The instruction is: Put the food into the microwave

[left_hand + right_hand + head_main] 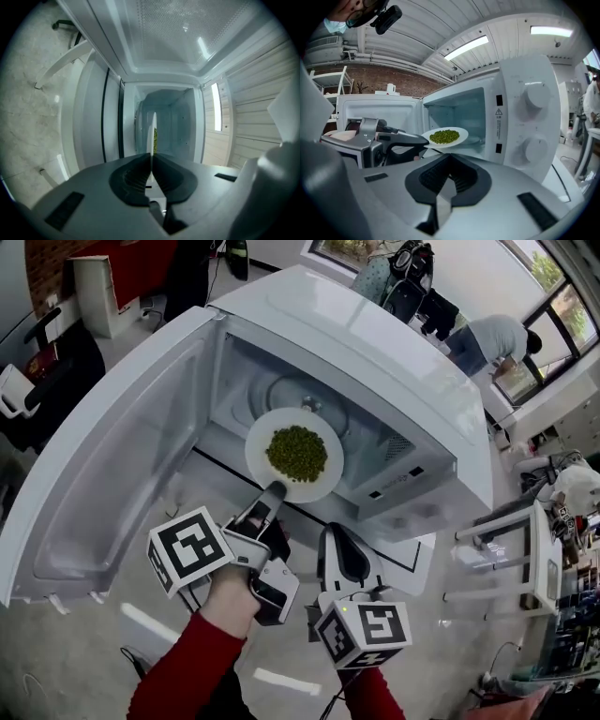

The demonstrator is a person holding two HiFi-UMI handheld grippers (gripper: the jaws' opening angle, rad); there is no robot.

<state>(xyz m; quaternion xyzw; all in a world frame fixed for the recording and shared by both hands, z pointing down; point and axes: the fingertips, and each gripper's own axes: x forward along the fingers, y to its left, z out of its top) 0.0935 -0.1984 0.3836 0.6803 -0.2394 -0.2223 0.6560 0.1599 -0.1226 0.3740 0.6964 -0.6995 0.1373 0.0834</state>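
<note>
The left hand-held gripper (pixel 273 491), pinching the rim of the round white plate (pixel 319 488) of green beans (pixel 297 453), holds it at the open white microwave's (pixel 375 352) mouth, so insertion looks half done and next calls for a level push onto the glass turntable (pixel 281 390), while the right hand-held gripper (pixel 336 531) hangs pressed together, empty.

Bright even light, sharp focus, fisheye-warped edges.

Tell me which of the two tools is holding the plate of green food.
The left tool, shut on the rim of the plate at the microwave opening; the right tool sits beside it, jaws together and empty.
</note>
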